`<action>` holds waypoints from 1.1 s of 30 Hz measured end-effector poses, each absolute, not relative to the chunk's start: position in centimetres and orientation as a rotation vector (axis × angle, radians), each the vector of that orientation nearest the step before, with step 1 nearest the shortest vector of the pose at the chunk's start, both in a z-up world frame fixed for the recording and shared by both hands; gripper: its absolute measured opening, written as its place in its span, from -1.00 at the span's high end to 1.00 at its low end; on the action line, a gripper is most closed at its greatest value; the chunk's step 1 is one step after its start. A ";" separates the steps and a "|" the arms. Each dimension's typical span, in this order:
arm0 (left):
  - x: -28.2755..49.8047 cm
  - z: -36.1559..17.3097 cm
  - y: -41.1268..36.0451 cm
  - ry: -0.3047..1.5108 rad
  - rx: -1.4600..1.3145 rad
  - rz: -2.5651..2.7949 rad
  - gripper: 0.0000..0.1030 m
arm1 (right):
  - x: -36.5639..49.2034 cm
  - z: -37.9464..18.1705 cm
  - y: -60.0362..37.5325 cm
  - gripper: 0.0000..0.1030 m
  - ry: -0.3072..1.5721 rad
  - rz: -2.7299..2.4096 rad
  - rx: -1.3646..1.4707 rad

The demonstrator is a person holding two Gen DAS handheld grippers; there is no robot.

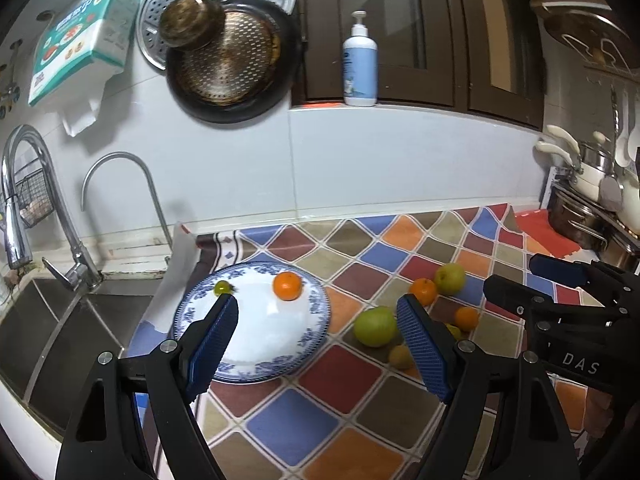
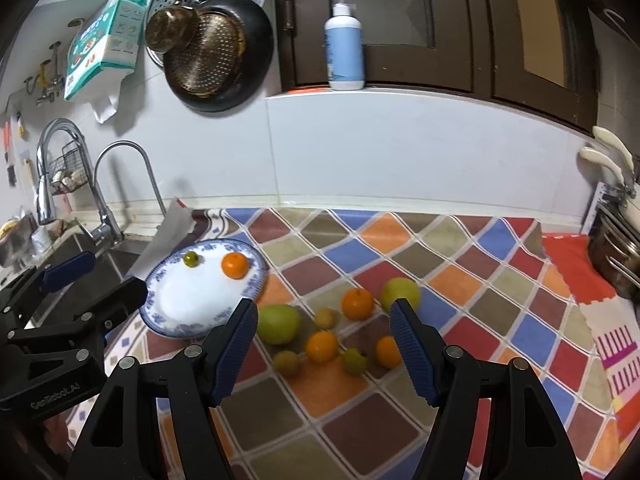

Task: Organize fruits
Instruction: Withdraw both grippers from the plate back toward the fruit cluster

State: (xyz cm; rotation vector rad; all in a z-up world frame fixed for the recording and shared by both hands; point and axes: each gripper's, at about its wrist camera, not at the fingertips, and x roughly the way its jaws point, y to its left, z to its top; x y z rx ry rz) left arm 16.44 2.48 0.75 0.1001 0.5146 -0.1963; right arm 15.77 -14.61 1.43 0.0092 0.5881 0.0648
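Note:
A blue-and-white plate (image 1: 312,332) (image 2: 256,284) sits on the checkered cloth beside the sink. It holds an orange (image 1: 287,285) (image 2: 235,265) and a small green fruit (image 1: 222,288) (image 2: 191,259). Right of the plate lie loose fruits: a green apple (image 1: 374,326) (image 2: 278,323), a second green apple (image 1: 450,278) (image 2: 400,294), oranges (image 1: 423,291) (image 2: 357,303) (image 2: 321,346) and small yellow-green fruits (image 2: 286,363) (image 2: 355,360). My left gripper (image 1: 318,340) is open and empty above the plate's right edge. My right gripper (image 2: 323,354) is open and empty above the loose fruits.
A steel sink (image 1: 60,340) with two faucets (image 1: 24,208) lies left of the plate. Pans (image 1: 228,60) hang on the wall. A soap bottle (image 1: 360,64) stands on the ledge. Pots (image 1: 592,216) stand at the right.

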 end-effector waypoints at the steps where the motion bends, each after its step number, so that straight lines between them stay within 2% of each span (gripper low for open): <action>1: 16.3 0.7 2.1 0.514 0.103 -0.198 -0.58 | 15.7 1.3 -15.0 -0.34 0.591 0.063 0.010; 16: 16.5 -2.7 -2.7 0.585 0.142 -0.200 -0.58 | 15.6 -1.0 -19.5 -0.34 0.646 0.041 -0.047; 33: 19.7 -8.4 -5.4 0.717 0.213 -0.217 -0.58 | 19.8 -6.5 -21.2 -0.33 0.792 0.106 -0.129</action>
